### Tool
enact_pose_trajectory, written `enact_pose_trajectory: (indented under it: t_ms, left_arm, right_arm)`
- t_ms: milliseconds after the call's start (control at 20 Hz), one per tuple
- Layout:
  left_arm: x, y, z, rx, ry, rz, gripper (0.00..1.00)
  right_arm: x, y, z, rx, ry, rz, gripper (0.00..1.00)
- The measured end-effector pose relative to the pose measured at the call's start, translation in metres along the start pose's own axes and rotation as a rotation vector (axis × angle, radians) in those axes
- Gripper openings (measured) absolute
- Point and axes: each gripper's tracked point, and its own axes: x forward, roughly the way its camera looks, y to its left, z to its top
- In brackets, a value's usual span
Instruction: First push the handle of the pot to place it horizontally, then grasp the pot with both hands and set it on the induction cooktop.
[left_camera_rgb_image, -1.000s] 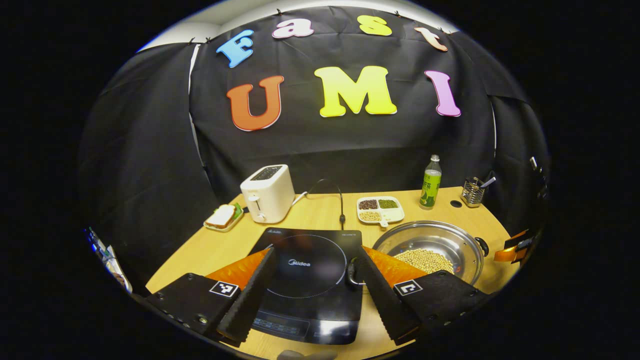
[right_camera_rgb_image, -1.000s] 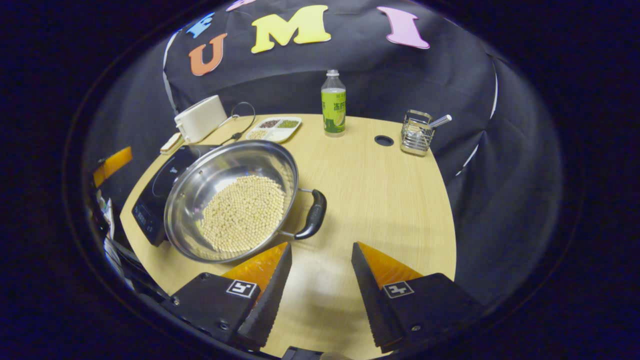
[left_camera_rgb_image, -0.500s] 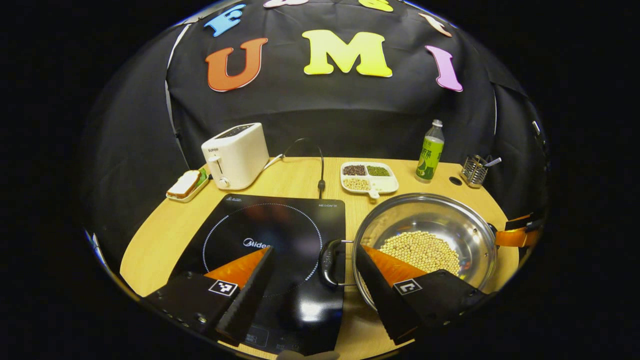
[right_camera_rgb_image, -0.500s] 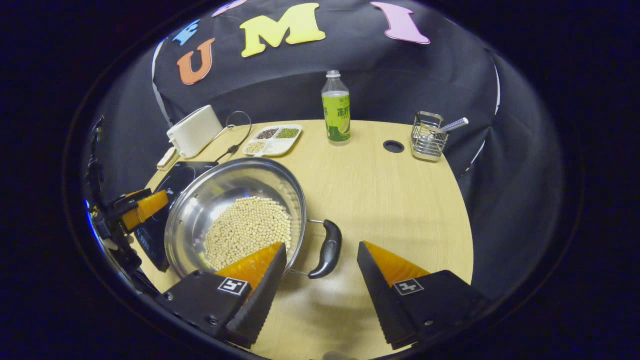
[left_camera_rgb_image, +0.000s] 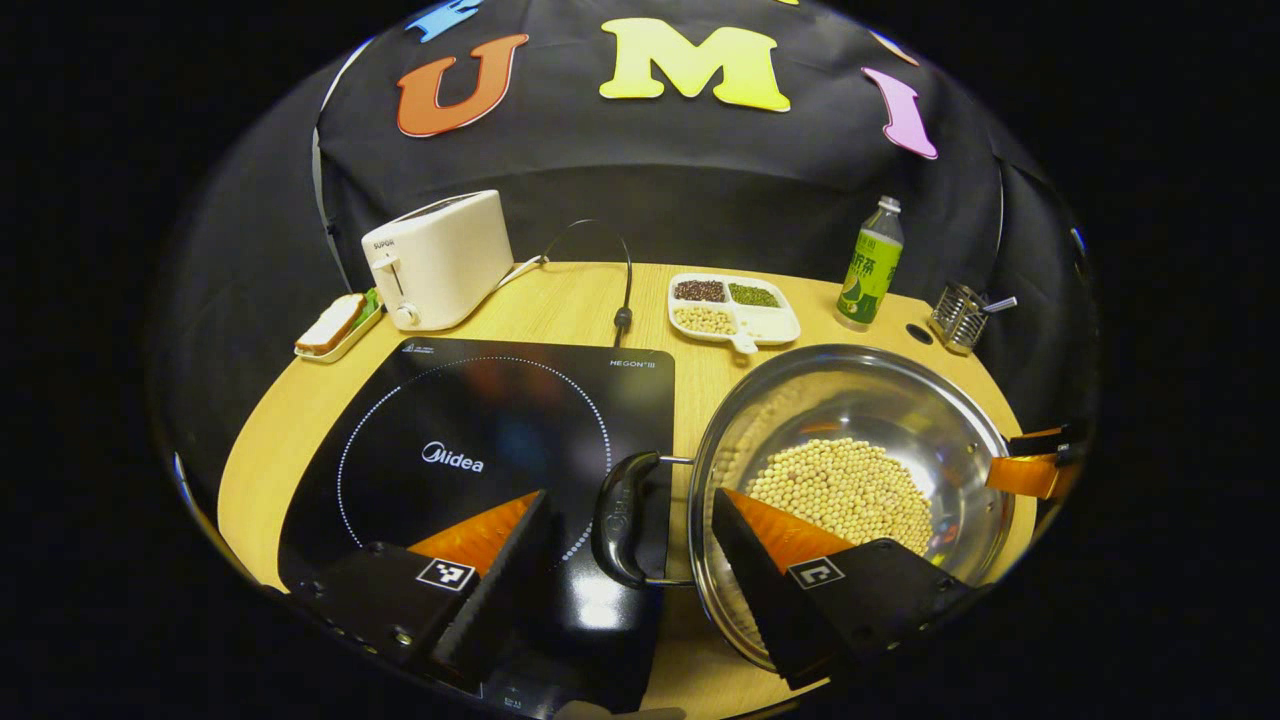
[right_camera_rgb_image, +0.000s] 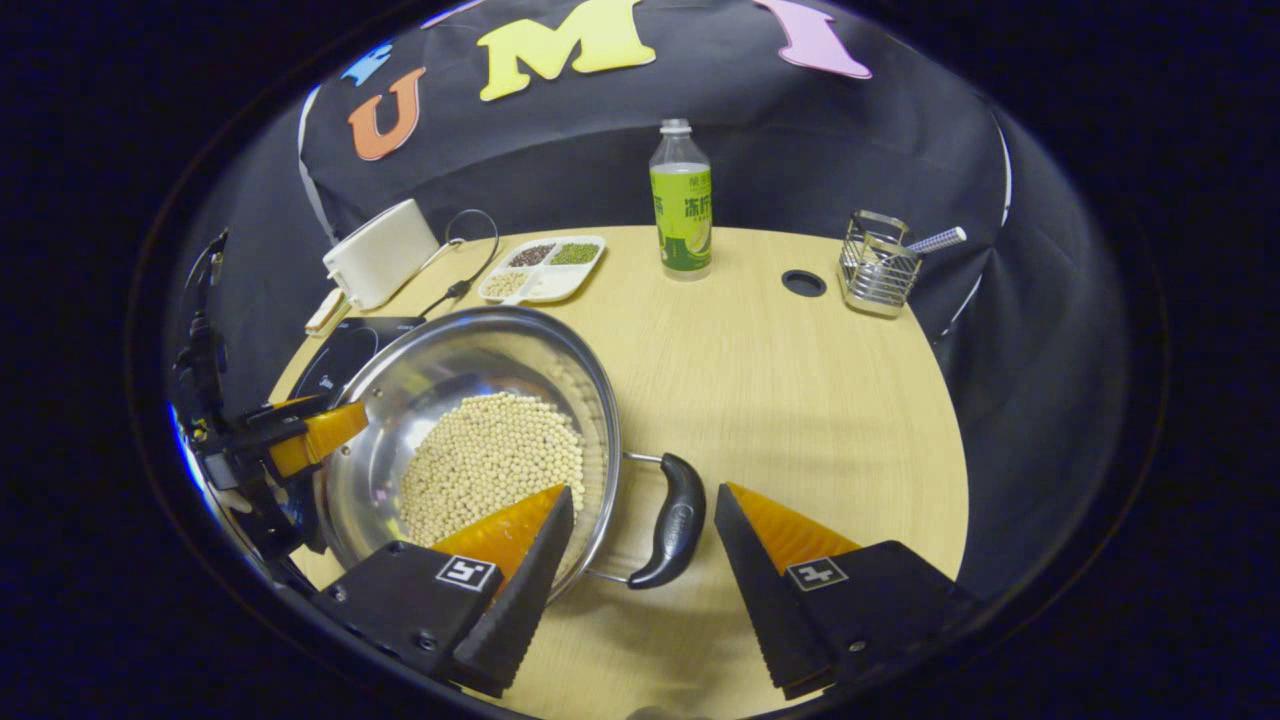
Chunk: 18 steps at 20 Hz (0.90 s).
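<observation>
In the left gripper view the left gripper (left_camera_rgb_image: 627, 500) spreads open around the pot (left_camera_rgb_image: 850, 470)'s near handle (left_camera_rgb_image: 620, 520) beside the cooktop (left_camera_rgb_image: 480, 450), and in the right gripper view the right gripper (right_camera_rgb_image: 640, 495) spreads open around the other handle (right_camera_rgb_image: 672, 522) on the table (right_camera_rgb_image: 780, 380).

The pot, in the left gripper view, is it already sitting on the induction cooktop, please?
No, the pot rests on the wooden table beside the induction cooktop.

Apparently staged kitchen booth, toaster (left_camera_rgb_image: 438, 258), induction cooktop (left_camera_rgb_image: 480, 440), black cloth wall (left_camera_rgb_image: 700, 190)
</observation>
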Motion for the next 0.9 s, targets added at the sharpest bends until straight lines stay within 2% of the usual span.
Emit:
enact_pose_trajectory:
  t_ms: [50,100,150,400,450,500,700,850,900]
  left_arm:
    - [0.000,-0.001,0.000,0.002,0.001,0.006,0.96]
    - [0.001,-0.002,0.000,0.003,0.004,0.011,0.89]
    - [0.000,-0.003,-0.001,0.007,0.004,0.014,0.98]
    - [-0.001,-0.013,-0.004,0.030,0.017,0.017,0.93]
    - [-0.002,-0.016,-0.004,0.035,0.016,0.017,0.83]
    - [-0.002,-0.017,-0.004,0.044,0.018,0.017,0.80]
    - [0.000,-0.015,-0.005,0.046,0.031,0.041,0.83]
    - [-0.001,-0.011,-0.008,0.051,0.048,0.057,0.71]
    - [0.000,-0.011,-0.005,0.050,0.040,0.058,0.59]
  right_arm:
    - [0.002,0.002,-0.001,-0.003,0.006,0.003,0.90]
    - [0.004,0.003,-0.001,-0.002,0.012,0.002,0.89]
    - [0.006,0.004,-0.002,-0.002,0.017,0.003,0.89]
    - [0.010,0.005,-0.005,0.007,0.037,-0.009,0.88]
    - [0.011,0.005,-0.008,0.014,0.042,-0.009,0.83]
    - [0.013,0.005,-0.009,0.015,0.046,-0.013,0.79]
    - [0.014,-0.001,-0.012,0.008,0.058,-0.049,0.77]
    - [0.014,-0.001,-0.013,0.010,0.066,-0.059,0.71]
    - [0.014,-0.001,-0.013,0.007,0.070,-0.065,0.73]
